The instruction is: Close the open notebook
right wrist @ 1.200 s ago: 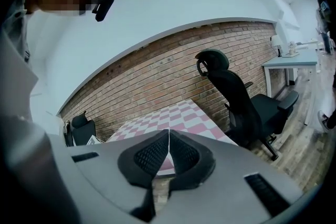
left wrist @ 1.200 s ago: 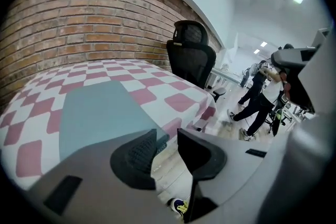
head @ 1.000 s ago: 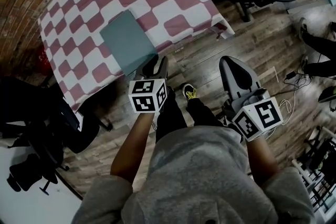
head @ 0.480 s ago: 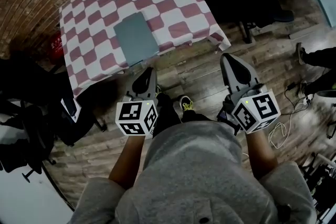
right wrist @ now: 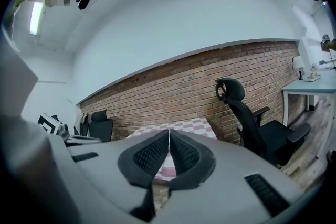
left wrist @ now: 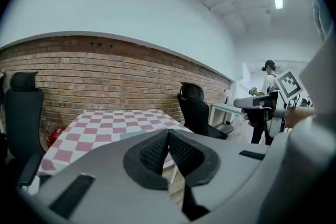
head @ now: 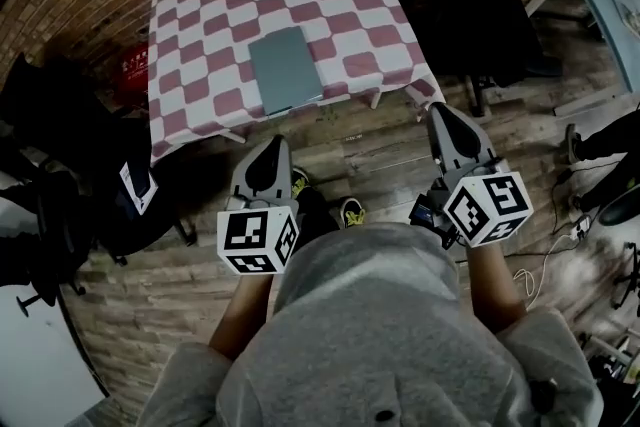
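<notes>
**Shut and Lying Flat by the Table's Edge**

Shows the grey notebook closed near the middle of the checked table's edge nearest the person. Finds the left gripper and the right gripper held off that edge above plank flooring, jaws pressed together, gripping nothing.

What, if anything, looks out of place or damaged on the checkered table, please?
Nothing stands out. The grey notebook lies closed and flat near the front edge of the table, with nothing spilled or damaged.
</notes>
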{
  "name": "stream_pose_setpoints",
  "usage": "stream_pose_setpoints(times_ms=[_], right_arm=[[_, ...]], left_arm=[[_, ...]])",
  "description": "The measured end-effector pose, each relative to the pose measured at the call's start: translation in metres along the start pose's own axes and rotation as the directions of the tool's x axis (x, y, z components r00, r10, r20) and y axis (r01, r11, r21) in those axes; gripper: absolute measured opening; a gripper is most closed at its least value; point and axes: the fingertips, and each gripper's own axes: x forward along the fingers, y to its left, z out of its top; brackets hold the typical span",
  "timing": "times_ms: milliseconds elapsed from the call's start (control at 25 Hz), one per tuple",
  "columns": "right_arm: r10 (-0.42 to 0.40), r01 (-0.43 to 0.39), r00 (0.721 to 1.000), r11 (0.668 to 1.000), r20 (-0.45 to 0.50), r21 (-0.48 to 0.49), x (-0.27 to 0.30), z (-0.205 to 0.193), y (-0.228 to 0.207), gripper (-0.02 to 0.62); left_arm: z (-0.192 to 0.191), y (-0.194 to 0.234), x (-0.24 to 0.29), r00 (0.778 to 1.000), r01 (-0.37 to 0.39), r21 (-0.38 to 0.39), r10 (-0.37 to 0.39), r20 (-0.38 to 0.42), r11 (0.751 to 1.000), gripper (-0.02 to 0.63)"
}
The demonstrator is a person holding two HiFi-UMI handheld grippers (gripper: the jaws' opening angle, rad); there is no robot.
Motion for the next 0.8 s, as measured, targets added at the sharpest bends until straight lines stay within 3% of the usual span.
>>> stream_pose_setpoints(times_ms=[320, 800], right_arm=[[0.065, -0.064, 0.998, 0.997, 0.012, -0.029, 0.002, 0.005, 0.028, 0.026], [0.103, -0.103, 0.995, 0.992, -0.005, -0.067, -0.002, 0.002, 0.036, 0.026]], left_arm=[[-0.002, 0.016, -0.035, 0.996, -0.075, -0.037, 0.076, 0.035, 0.997, 0.011], [0.007, 0.001, -0.040, 0.995, -0.070, -0.037, 0.073, 0.075, 0.997, 0.011]])
